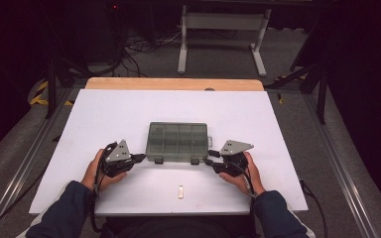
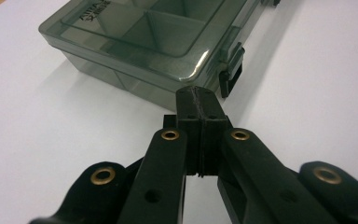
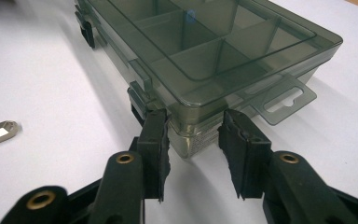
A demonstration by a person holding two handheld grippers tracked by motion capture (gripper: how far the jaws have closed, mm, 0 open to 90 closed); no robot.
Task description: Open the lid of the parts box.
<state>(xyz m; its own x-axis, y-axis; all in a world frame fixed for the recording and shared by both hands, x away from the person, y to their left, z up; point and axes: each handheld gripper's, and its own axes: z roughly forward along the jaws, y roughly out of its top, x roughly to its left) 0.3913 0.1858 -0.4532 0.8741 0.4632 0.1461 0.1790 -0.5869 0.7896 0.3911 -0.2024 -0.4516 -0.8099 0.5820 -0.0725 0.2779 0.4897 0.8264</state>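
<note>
Jaws of the left gripper (image 2: 199,100) pressed together, empty, beside the box (image 1: 177,141) — right gripper (image 3: 193,128) astride its corner, not clamped.

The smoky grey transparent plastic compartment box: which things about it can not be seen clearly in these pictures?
- Contents: in the high view the smoky grey transparent plastic compartment box is too small to tell.
- Lid lettering: blurred in the left gripper view.
- Far end: cut by the top edge of the right gripper view.
- Grip: whether the right gripper touches the corner is unclear.

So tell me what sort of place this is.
Probably a lab recording station: a white work board on a table between metal floor rails, loose cables on grey carpet, and black-curtained surroundings.
</note>
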